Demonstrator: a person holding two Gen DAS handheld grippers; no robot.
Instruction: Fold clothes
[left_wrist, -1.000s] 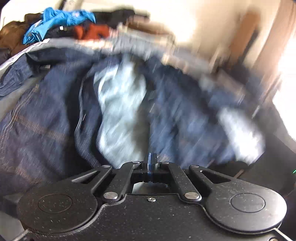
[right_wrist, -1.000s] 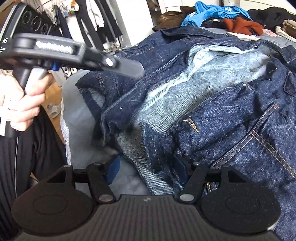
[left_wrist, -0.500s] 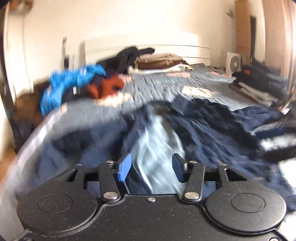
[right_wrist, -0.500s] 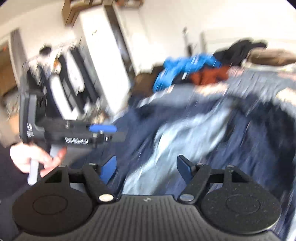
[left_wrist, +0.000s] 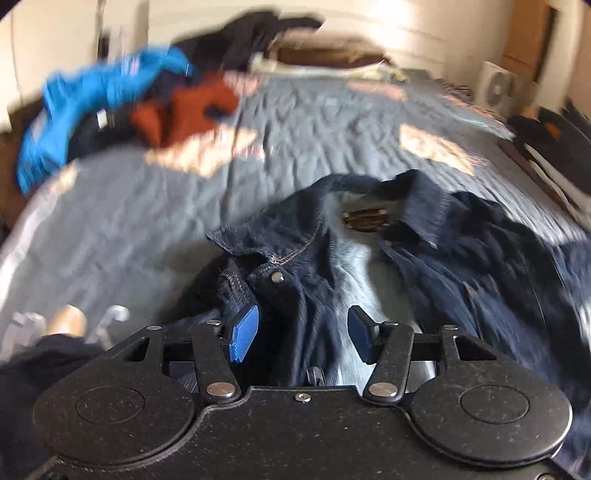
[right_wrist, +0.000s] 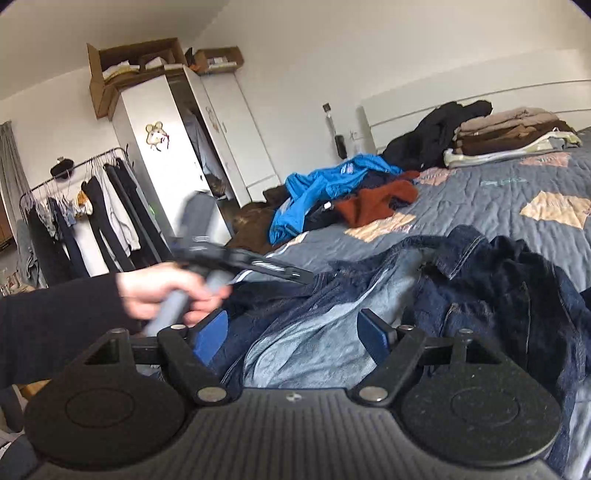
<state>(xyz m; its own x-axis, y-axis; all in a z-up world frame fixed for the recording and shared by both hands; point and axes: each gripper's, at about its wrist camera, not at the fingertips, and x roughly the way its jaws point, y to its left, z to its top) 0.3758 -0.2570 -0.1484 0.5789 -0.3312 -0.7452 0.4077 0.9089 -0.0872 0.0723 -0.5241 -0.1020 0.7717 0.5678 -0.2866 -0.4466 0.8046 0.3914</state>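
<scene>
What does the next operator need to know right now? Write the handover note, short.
Left gripper: open, nothing pinched; it hangs over the denim jacket near the collar.
Right gripper: jaws have just been opening, now wide, nothing held, jacket cloth below.
Jacket: lies open and rumpled on the quilted bed, pale lining up, collar toward the headboard.
Done: a folded stack sits by the headboard.
Left: the jacket is not folded; a loose pile of blue, rust and dark clothes waits on the bed.
</scene>
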